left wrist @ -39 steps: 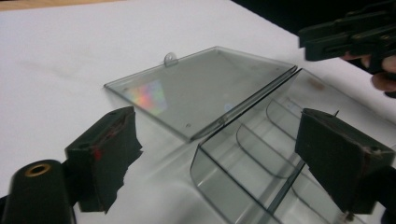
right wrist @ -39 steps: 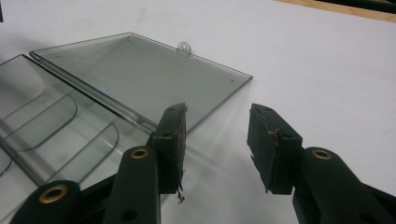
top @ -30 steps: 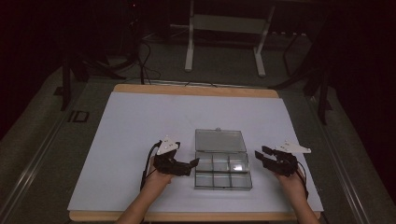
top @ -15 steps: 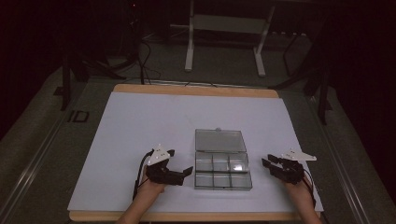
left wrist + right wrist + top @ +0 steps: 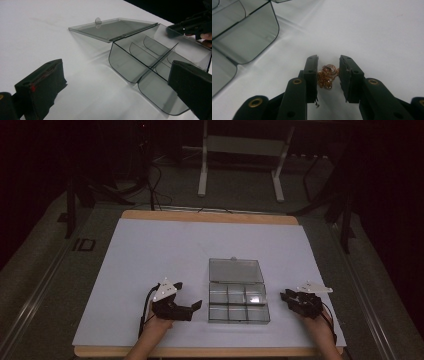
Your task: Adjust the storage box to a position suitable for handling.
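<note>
1. Your left gripper (image 5: 196,306) stood released, jaws wide, just left of the open compartment box (image 5: 238,295).
2. Your right gripper (image 5: 327,75) straddled a gold chain (image 5: 327,76) bunched on the table (image 5: 150,250), jaws apart, not yet closed. It looked light, limp and snag-prone; pinch the clump's middle.

High view: overhead, facing forward across table (image 5: 150,250). Gripper views: low, close, along own jaws; both share compartment box (image 5: 237,290) (image 5: 150,60) (image 5: 234,27).

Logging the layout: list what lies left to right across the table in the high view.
Left gripper → clear compartment box with its lid open → right gripper.
</note>
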Available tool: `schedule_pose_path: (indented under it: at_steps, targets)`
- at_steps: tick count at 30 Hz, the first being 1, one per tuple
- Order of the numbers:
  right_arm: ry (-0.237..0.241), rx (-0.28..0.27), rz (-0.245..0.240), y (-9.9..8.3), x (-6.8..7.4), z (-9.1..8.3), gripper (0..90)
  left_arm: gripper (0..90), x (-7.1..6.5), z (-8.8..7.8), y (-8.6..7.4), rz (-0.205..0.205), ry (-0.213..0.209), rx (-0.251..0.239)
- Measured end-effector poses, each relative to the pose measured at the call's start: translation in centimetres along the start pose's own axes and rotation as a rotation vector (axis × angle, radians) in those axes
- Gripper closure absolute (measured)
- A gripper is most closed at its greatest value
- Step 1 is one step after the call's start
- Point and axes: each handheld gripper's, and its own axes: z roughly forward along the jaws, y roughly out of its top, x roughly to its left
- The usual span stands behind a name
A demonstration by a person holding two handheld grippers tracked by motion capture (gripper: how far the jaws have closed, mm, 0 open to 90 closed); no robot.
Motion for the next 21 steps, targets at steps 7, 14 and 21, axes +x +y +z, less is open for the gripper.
schedule_pose_path:
  at_steps: [7,14,21]
  targets:
    - [-0.013,0.001,0.029,0.02,-0.23,0.07,86.4,1.3,0.07,0.07,-0.15,-0.005,0.0,-0.003]
    - [-0.009,0.005,0.02,0.23,-0.33,0.04,88.1,1.3,0.05,0.15,-0.17,-0.005,0.0,0.001]
    - [-0.006,-0.017,0.008,0.8,-0.11,-0.83,88.0,1.3,0.04,0.12,-0.13,-0.006,0.003,-0.005]
